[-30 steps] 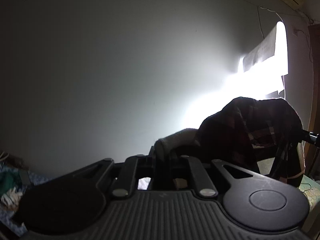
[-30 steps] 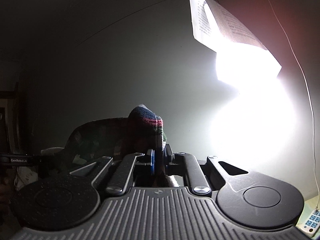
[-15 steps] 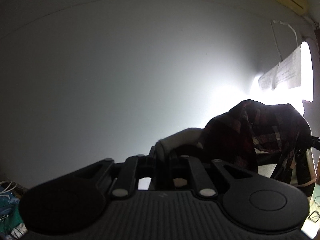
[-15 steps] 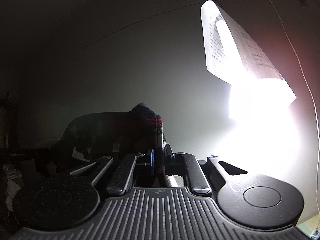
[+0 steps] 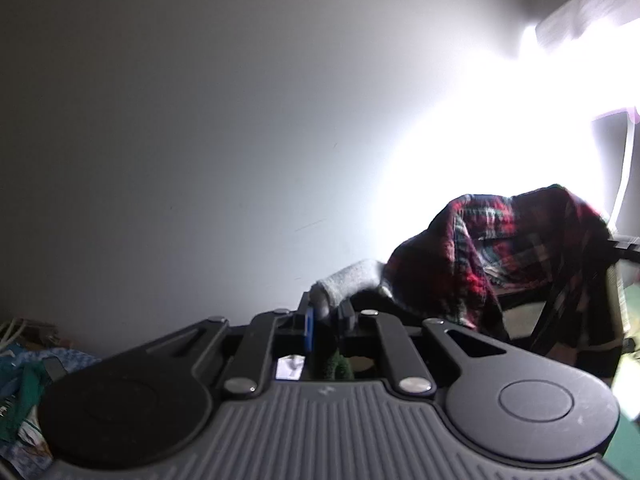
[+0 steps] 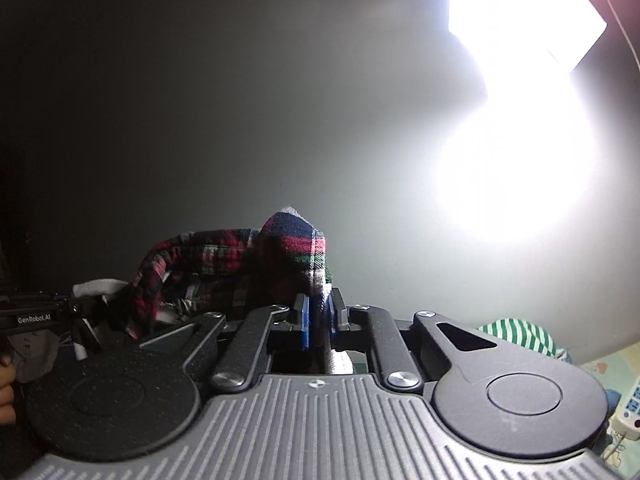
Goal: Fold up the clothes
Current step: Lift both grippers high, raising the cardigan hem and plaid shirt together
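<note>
A red, dark and green plaid shirt [image 5: 504, 256] with a grey-white lining [image 5: 352, 280] hangs in the air between my two grippers, in front of a pale wall. My left gripper [image 5: 326, 316] is shut on a grey-lined edge of it. My right gripper [image 6: 318, 312] is shut on a plaid fold [image 6: 296, 244] that sticks up above its fingertips. In the right wrist view the shirt stretches left to the left gripper [image 6: 36, 316]. In the left wrist view the right gripper [image 5: 624, 246] shows at the right edge.
A very bright window [image 6: 516, 128] with paper over it glares on the wall. Blue-green cloth [image 5: 20, 376] lies low at the left. A green-and-white striped garment [image 6: 516, 332] and a remote control [image 6: 628, 408] lie low at the right.
Both views have swung, so the window has slid toward the upper right. The shirt stays held in both grippers and hangs spread between them.
</note>
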